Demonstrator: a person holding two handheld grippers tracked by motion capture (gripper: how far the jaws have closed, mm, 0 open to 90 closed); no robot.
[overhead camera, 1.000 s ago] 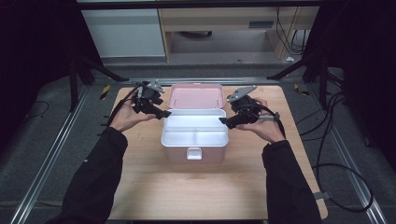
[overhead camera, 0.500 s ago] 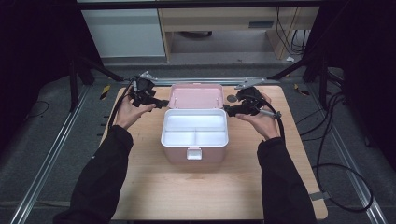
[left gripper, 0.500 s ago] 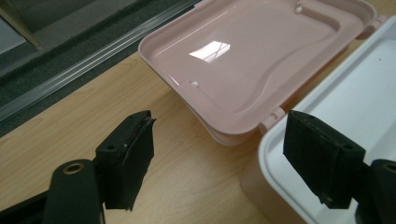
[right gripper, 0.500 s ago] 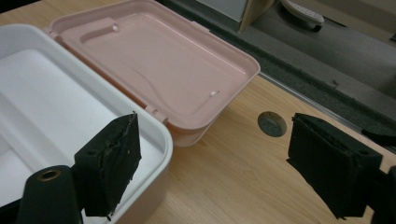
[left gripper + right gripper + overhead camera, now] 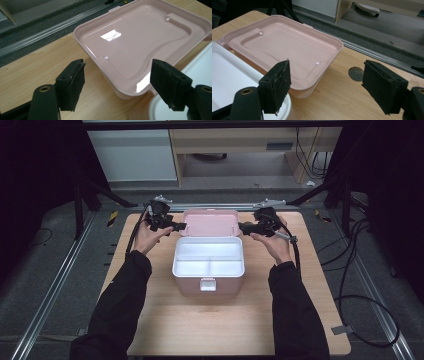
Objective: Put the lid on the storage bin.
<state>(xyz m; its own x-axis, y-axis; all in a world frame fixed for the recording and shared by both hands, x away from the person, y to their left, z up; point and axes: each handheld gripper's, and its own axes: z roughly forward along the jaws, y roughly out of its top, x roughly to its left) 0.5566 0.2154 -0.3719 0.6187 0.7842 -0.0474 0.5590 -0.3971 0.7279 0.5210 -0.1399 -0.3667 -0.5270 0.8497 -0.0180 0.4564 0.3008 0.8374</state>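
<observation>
Reaching in from both sides, the left gripper [image 5: 176,226] and the right gripper [image 5: 245,226] are coming at the two ends of the pink lid [image 5: 210,223], which is lying flung back flat on the table [image 5: 165,320] behind the pink box [image 5: 208,285]. The box is sitting mid-table, white tray [image 5: 209,257] showing inside, latch [image 5: 207,284] facing the near edge.

In the left gripper view the jaws are standing wide, the lid's corner [image 5: 120,92] lying between and beyond the pads [image 5: 72,83], nothing being pinched. In the right gripper view it is the same: pads [image 5: 275,85] apart, the lid's end [image 5: 312,87] sitting between them, no contact visible. The left gripper's jaws have just been opening and then easing back in, the right's the same, with nothing clamped in either.

Judging the work as getting ready to swing the lid shut. Risks from here:
- lid rim is thin, glossy and lying low on the wood, so pads closing too high are likely sliding off it
- one side gripping before the other is likely twisting the lid on its hinge
- pushing inward too hard could shove the whole light box toward the near edge
- jaws dragging on the table could be jamming under the rim
</observation>
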